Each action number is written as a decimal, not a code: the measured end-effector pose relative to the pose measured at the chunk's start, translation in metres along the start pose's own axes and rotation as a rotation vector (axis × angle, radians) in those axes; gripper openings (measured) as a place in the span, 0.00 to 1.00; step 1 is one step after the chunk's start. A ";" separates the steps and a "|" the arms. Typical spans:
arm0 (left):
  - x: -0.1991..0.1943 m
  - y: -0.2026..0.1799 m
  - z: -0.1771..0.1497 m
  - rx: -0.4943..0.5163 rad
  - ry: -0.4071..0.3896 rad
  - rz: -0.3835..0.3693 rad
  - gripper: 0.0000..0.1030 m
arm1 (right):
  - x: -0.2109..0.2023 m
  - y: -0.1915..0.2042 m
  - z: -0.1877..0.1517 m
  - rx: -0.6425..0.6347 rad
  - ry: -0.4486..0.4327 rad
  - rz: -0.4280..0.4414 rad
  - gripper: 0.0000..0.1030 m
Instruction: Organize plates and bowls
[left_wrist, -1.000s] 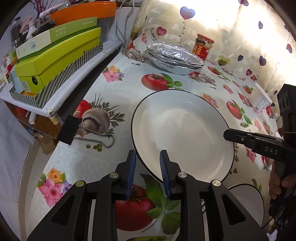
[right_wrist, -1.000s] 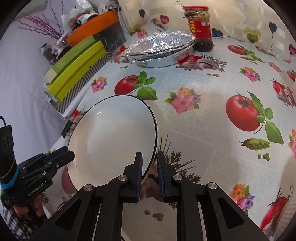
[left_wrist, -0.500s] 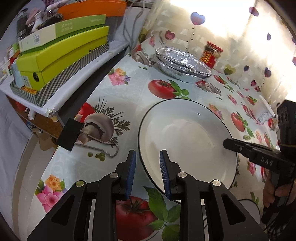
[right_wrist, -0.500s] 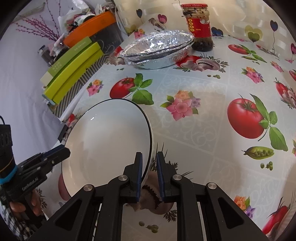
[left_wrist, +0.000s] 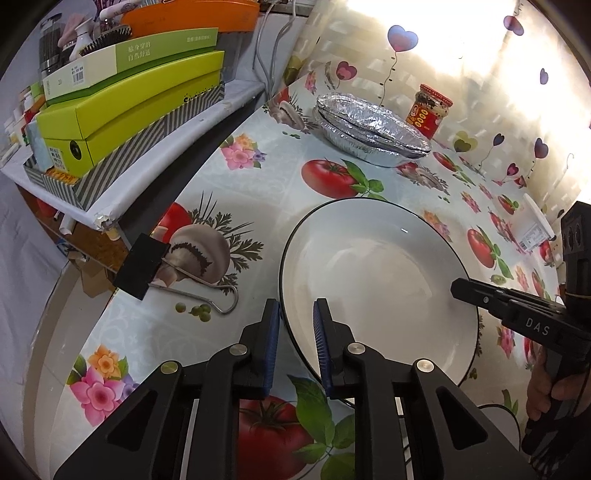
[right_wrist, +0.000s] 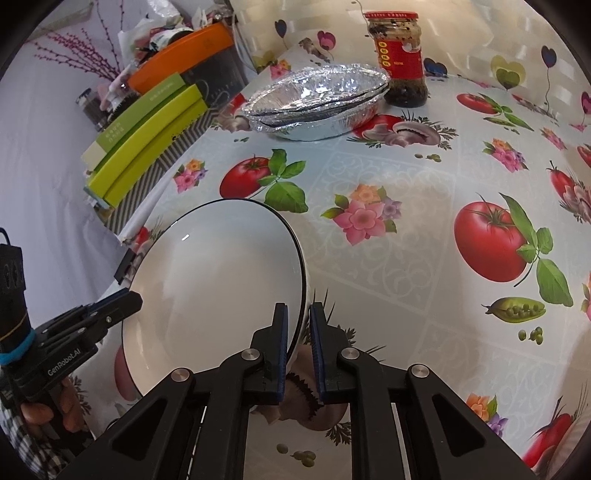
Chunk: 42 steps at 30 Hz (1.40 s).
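I hold the white plate (left_wrist: 376, 288) by two sides of its black-edged rim, and it sits over the flowered tablecloth (right_wrist: 406, 229) at the near left part of the table. My right gripper (right_wrist: 298, 314) has its blue pads pressed onto the plate's right rim, one pad inside the dish and one outside, so it is pinching the plate; from my left view that same gripper (left_wrist: 458, 286) reaches in from the right onto the far side of the rim. My left gripper (left_wrist: 296, 308) straddles the near-left rim, its jaws have just been closing, and the rim stands between the two pads; the right pad lies over the plate's inner face, but I cannot tell whether both pads press on it yet. In the right view the left gripper (right_wrist: 129, 297) comes in at the plate's left edge. Left of the plate a black binder clip (left_wrist: 142, 266) lies on the cloth near the table's edge. At the far side sit stacked foil pans (right_wrist: 317, 99), and just beside them on the right a red-lidded jar (right_wrist: 400, 59). Green boxes (left_wrist: 129, 110) are piled on a shelf to the far left.
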<state>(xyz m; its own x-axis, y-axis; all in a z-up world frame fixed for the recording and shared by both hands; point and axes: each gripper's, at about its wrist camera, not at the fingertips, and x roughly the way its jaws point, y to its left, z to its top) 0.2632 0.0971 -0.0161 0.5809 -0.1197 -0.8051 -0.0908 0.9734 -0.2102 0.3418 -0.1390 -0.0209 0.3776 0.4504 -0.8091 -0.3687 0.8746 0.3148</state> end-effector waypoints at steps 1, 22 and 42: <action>0.000 0.000 0.000 -0.001 -0.001 -0.002 0.19 | 0.000 0.000 0.000 -0.001 -0.001 -0.004 0.12; -0.018 -0.011 0.008 0.004 -0.037 -0.012 0.19 | -0.027 0.000 0.000 0.018 -0.043 0.007 0.12; -0.055 -0.030 -0.001 0.027 -0.081 -0.044 0.19 | -0.077 0.006 -0.017 0.022 -0.101 -0.002 0.12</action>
<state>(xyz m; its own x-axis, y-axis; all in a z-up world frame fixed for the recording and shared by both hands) 0.2331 0.0740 0.0344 0.6475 -0.1475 -0.7477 -0.0421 0.9727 -0.2283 0.2960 -0.1717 0.0350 0.4622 0.4632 -0.7562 -0.3494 0.8789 0.3249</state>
